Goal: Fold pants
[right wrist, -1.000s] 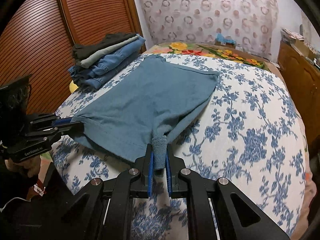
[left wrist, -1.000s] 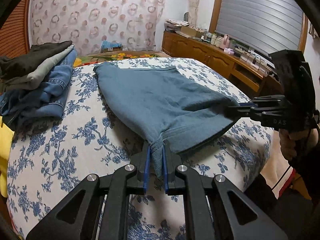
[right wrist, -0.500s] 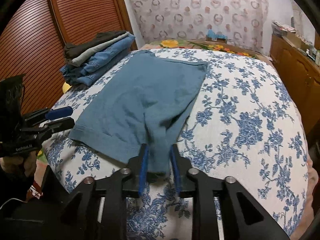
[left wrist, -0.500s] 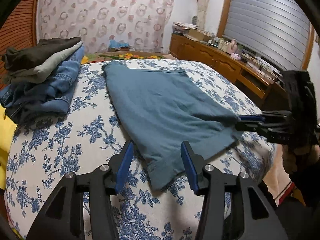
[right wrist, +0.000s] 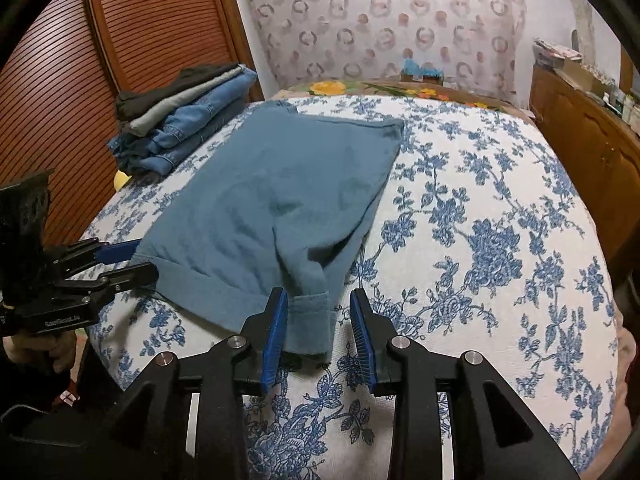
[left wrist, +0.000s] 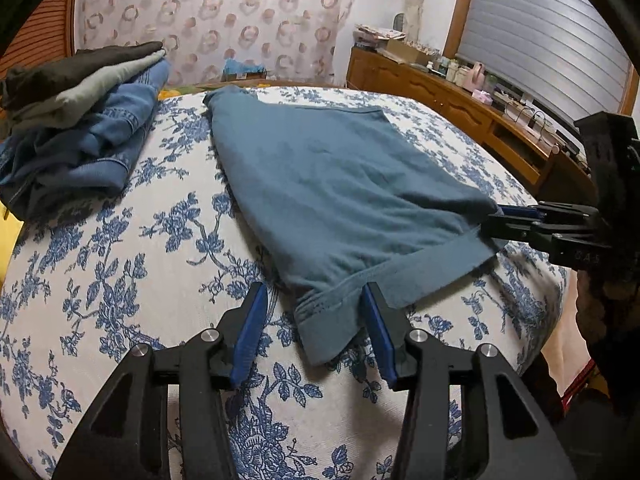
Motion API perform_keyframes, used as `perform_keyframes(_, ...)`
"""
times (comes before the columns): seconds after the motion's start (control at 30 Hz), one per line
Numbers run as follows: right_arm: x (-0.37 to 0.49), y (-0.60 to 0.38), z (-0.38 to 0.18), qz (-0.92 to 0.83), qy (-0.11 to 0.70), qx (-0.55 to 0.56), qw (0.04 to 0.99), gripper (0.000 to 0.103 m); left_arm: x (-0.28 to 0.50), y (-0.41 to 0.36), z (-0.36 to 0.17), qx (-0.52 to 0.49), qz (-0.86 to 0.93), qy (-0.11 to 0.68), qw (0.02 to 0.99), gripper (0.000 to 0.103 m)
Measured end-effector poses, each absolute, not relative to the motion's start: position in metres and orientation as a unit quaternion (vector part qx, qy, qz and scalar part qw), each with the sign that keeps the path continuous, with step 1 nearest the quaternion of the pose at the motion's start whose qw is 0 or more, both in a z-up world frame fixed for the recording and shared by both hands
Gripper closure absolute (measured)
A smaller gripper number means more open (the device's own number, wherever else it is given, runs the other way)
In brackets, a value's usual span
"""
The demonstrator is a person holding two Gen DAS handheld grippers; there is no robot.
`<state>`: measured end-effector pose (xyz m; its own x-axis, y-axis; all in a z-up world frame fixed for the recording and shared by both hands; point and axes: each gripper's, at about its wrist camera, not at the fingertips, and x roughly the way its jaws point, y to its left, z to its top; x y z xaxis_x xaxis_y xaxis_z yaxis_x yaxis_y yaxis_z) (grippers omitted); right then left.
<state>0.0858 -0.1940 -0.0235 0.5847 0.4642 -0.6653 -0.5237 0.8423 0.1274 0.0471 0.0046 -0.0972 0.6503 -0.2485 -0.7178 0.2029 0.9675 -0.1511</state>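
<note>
Two black grippers with blue pads reach over a bed [left wrist: 132, 240] covered in a white spread printed with blue flowers, and both stand parted around the near hem of a pair of folded teal-blue knit pants [left wrist: 336, 196] that lies flat on the spread. Seen from its own camera, the left gripper [left wrist: 316, 320] has its jaws held moderately wide, one corner of the hem lying between the pads and touching neither. The right gripper [right wrist: 318, 320] is opening, its jaws narrower, with the other hem corner between the pads; whether the left-hand pad still brushes the cloth I cannot tell. From the right wrist view the left gripper [right wrist: 134, 258] shows at the left edge, just beside the pants' side edge, carried in a person's hand [right wrist: 44, 350]. The pants [right wrist: 280, 200] stretch away from the grippers toward the head of the bed, the far end squared off. Beside them, apart from the teal cloth, sits a stack of folded clothes [left wrist: 76, 120], denim below, grey and dark pieces on top. A wooden sideboard [left wrist: 452, 96] runs along the wall to the right.
</note>
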Motion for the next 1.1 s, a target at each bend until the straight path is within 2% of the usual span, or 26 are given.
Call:
perform_keyframes(0.3,0.089,-0.191,-0.033,0.284,0.367,-0.041,0.885,0.070,0.044,0.000,-0.099,-0.010,-0.120,0.390,0.913,0.053)
perform_keyframes(0.47,0.090,-0.191,-0.034,0.285,0.367,-0.042,0.885,0.070,0.043,0.001,-0.099,-0.012,-0.122,0.388,0.914,0.056)
perform_keyframes(0.63,0.090,-0.189,-0.036,0.285,0.366,-0.039,0.885,0.070,0.038,-0.002,-0.099,-0.015,-0.131,0.388,0.912,0.064)
perform_keyframes(0.77,0.090,-0.189,-0.038,0.286,0.362,-0.038,0.886,0.070,0.035,-0.003,-0.100,-0.013,-0.131,0.386,0.913,0.065)
perform_keyframes(0.8,0.090,-0.190,-0.038,0.287,0.362,-0.038,0.886,0.070,0.034,-0.003,-0.100,-0.013,-0.130,0.385,0.914,0.069)
perform_keyframes(0.83,0.090,-0.190,-0.038,0.287,0.361,-0.037,0.887,0.070,0.033,-0.004,-0.100,-0.011,-0.127,0.383,0.915,0.078)
perform_keyframes(0.93,0.088,-0.189,-0.039,0.288,0.358,-0.044,0.887,0.070,0.031,-0.003,-0.100,-0.001,-0.130,0.373,0.919,0.086)
perform_keyframes(0.97,0.087,-0.187,-0.039,0.289,0.359,-0.050,0.886,0.080,0.031,-0.002,-0.099,-0.005,-0.134,0.373,0.918,0.087)
perform_keyframes(1.1,0.084,-0.182,-0.033,0.302,0.356,-0.058,0.882,0.088,0.033,0.003,-0.088,-0.018,-0.150,0.364,0.919,0.092)
